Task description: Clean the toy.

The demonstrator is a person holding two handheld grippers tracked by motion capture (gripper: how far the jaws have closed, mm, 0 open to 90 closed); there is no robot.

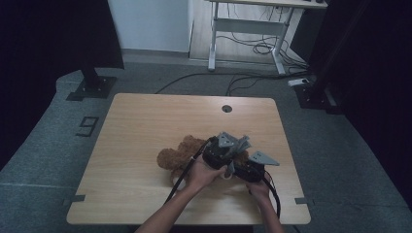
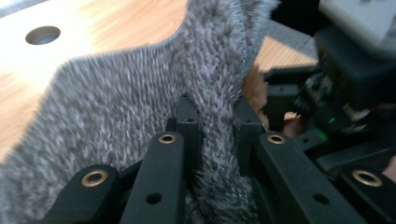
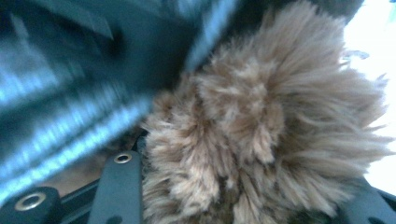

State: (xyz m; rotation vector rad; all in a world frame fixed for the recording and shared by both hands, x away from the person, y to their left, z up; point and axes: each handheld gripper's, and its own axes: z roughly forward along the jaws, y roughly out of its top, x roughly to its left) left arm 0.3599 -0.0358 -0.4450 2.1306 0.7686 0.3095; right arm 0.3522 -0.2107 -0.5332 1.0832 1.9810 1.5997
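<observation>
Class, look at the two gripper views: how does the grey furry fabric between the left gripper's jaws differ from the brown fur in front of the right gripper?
Colour: the grey fabric is silver-grey; the brown fur is tan.
Pile: the grey fabric has short, even bristles; the brown fur is longer and tufted.
Shape: the grey fabric spreads as a flat sheet; the brown fur bulges as a rounded clump.
Both are soft plush sitting between black jaws.

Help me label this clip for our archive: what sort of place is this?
Probably a lab or office recording space: a bare wooden table on grey carpet, dark curtains hung on stands at both sides, and a height-adjustable desk with loose cables behind.
</observation>
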